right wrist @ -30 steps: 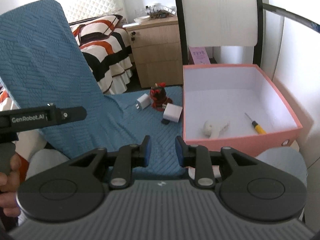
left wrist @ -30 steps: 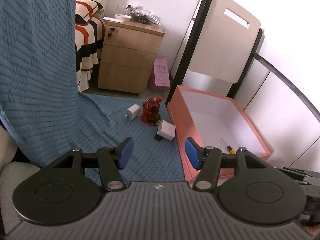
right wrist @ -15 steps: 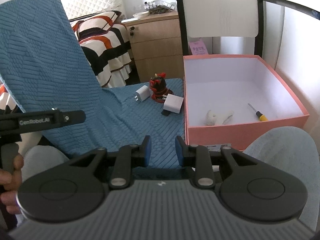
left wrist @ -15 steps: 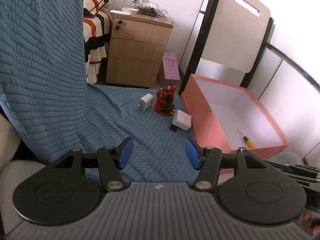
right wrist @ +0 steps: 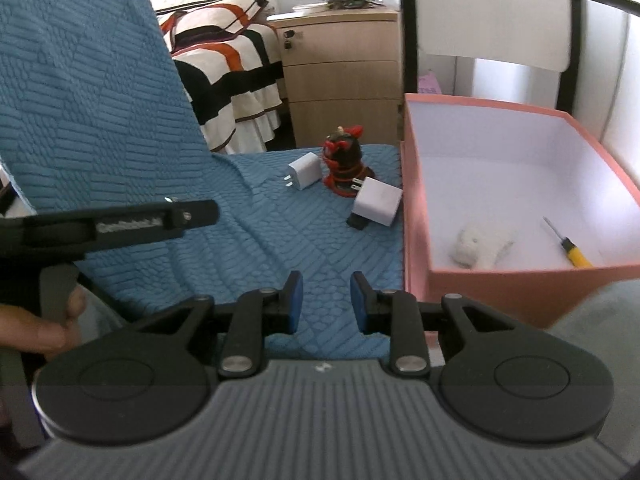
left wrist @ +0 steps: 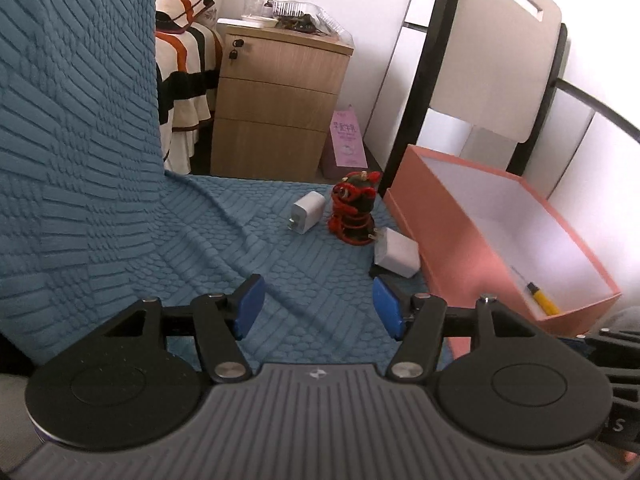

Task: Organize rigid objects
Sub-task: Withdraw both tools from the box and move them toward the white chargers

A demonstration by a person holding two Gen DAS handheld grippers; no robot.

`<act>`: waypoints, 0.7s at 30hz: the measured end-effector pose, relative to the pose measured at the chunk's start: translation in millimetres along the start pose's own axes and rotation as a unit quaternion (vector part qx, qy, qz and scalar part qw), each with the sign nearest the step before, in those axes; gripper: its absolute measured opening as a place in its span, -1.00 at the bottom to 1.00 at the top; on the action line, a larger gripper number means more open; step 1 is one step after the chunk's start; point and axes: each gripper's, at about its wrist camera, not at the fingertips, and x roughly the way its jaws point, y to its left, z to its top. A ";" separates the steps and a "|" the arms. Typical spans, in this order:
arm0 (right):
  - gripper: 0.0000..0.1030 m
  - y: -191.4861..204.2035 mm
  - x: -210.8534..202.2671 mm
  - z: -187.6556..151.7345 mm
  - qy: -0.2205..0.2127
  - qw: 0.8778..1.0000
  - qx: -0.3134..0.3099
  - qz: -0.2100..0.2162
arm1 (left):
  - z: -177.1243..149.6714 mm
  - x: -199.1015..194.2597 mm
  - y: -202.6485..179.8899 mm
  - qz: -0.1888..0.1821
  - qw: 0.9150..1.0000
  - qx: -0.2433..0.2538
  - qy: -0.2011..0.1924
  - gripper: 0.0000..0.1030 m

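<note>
Both grippers, left (left wrist: 316,306) and right (right wrist: 326,302), are hovering released and empty over the blue cloth (left wrist: 160,240). Two chargers (right wrist: 378,201) and a red figure (right wrist: 345,160) are lying far ahead, left of the pink box (right wrist: 416,216) holding a screwdriver (right wrist: 570,249).

chargers (right wrist: 304,171) flank figurine (right wrist: 345,160) | box (right wrist: 416,216) right | screwdriver (right wrist: 568,245) inside

My left gripper (left wrist: 316,306) now sits nearer the chargers, the pink box (left wrist: 448,232) sliding toward three o'clock, while my right gripper (right wrist: 326,298) edges closer too.
</note>
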 end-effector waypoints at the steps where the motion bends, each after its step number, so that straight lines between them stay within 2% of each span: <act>1: -0.42 1.7 5.1 0.3 0.000 1.000 -0.002 0.001 | -1.6 6.0 3.4 0.001 1.000 0.000 -0.005 0.28; 6: -0.43 8.9 29.9 2.1 -0.001 1.000 -0.013 0.005 | -1.4 31.4 26.3 0.012 1.000 0.004 -0.020 0.29; 18: -0.43 18.5 84.2 14.0 -0.015 1.000 -0.022 -0.011 | 6.5 103.4 53.0 -0.037 0.999 0.012 0.009 0.29; 21: -0.44 18.9 98.7 18.3 -0.015 0.999 -0.028 -0.021 | 11.6 120.1 55.6 -0.039 0.999 0.025 0.012 0.29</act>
